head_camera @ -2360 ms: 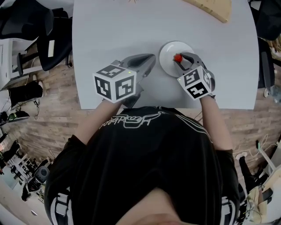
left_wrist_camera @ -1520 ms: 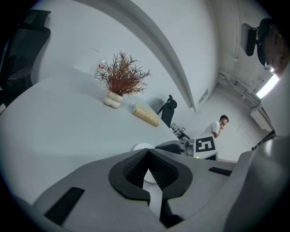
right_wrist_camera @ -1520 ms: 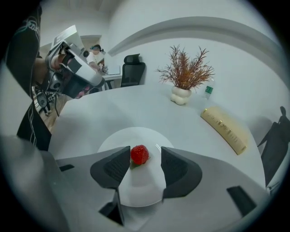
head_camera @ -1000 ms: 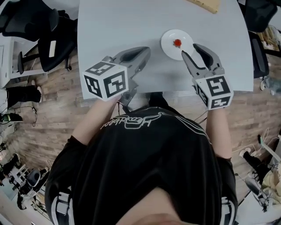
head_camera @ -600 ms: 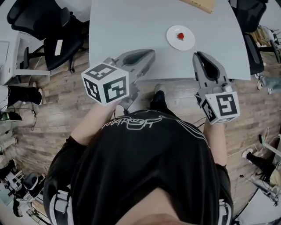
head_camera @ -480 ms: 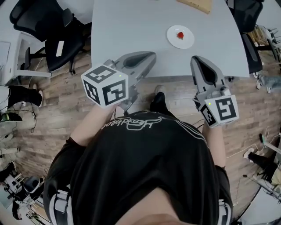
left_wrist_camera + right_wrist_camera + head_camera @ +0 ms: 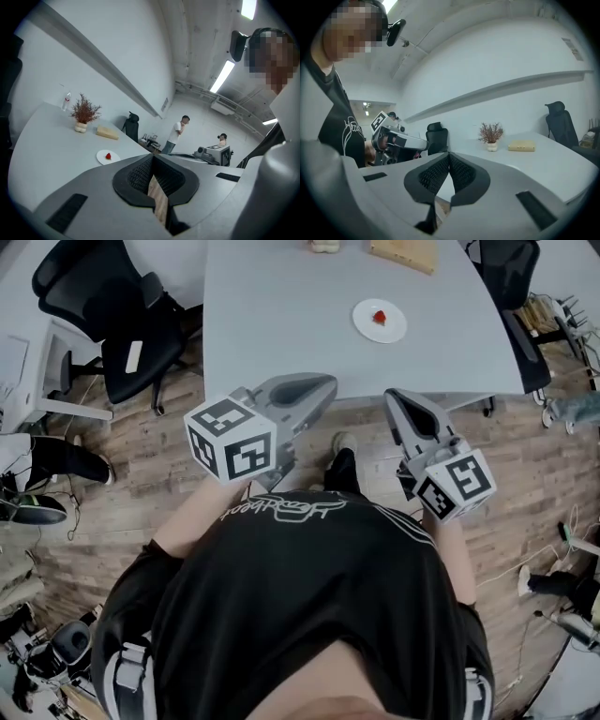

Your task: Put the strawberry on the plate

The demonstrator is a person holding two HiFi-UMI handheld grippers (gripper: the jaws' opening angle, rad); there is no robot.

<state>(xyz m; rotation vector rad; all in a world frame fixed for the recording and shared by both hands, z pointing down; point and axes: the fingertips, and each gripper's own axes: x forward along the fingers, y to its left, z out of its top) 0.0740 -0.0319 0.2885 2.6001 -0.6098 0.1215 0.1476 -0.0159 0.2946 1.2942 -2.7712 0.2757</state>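
Observation:
The red strawberry lies on the small white plate on the grey table, and both show again far off in the left gripper view, strawberry on plate. Both grippers hang over the wooden floor, short of the table's near edge. My left gripper is shut and empty, its tips meeting. The jaws of my right gripper have just closed with nothing between them, pads together. The left gripper appears beside it in the right gripper view.
A wooden block and a small vase of dried twigs stand at the table's far side. Black office chairs flank the table on the left, another on the right. Two people stand in the background.
Both grippers have drawn back from the table toward the body and now hang over the floor. The right jaws, open beside the plate a second ago, have shut. The strawberry stays on the plate.

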